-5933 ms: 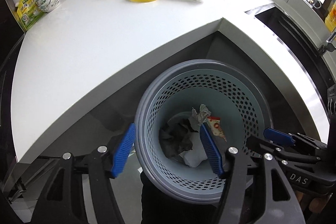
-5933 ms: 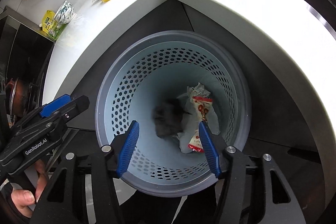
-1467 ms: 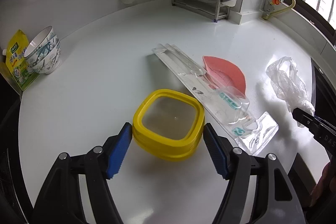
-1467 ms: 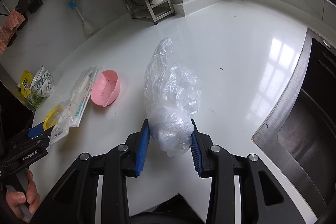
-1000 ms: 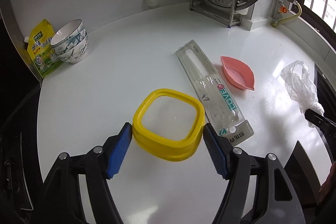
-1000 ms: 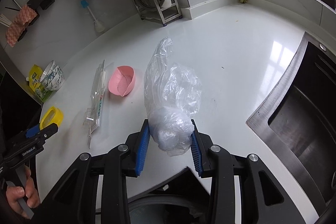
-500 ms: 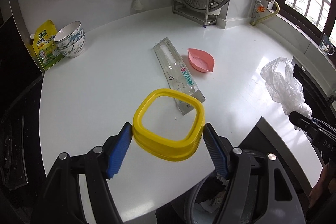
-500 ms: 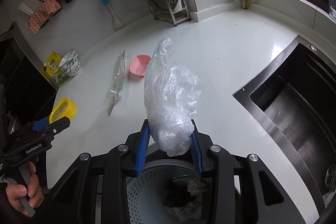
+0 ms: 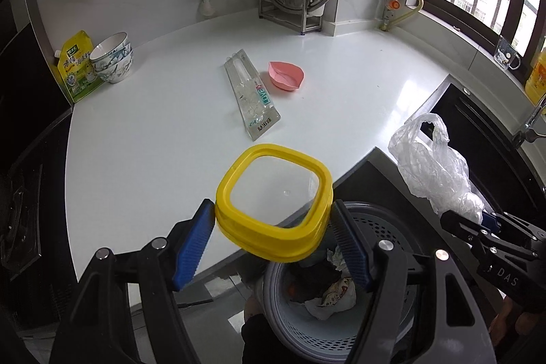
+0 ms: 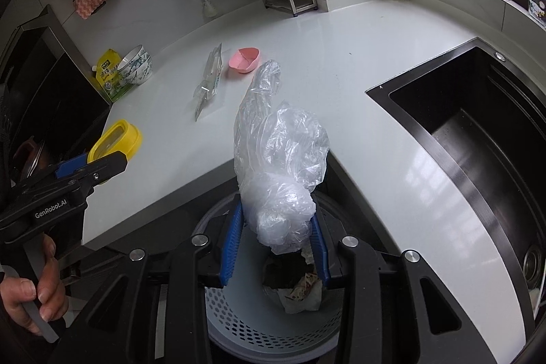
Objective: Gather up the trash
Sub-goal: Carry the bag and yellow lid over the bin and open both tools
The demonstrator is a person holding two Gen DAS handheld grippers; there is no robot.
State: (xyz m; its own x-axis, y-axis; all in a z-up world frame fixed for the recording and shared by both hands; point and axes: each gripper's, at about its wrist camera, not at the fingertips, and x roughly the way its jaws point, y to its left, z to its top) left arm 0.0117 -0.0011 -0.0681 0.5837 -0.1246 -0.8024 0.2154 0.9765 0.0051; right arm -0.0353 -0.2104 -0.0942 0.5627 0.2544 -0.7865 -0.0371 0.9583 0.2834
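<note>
The yellow lid [image 9: 274, 206] is held nearly flat, its open square frame facing up, pinched across its width between the blue pads of the left gripper [image 9: 274, 239], at the near rim of the perforated trash basket [image 9: 385, 229]. The crumpled clear plastic bag [image 10: 279, 166] stands with its long axis running away from the basket, its knotted bulk clamped between the pads of the right gripper [image 10: 275, 239] and its loose end tapering toward the counter. Half a second ago both items were more over the white counter [image 9: 153, 139]; now the basket sits further under each gripper, the bag directly above its opening. Beyond the basket on the counter lie the clear toothbrush package [image 9: 252, 98] and, just beside it, the pink dish [image 9: 286, 80]; further off stand stacked bowls [image 9: 112, 61].
</note>
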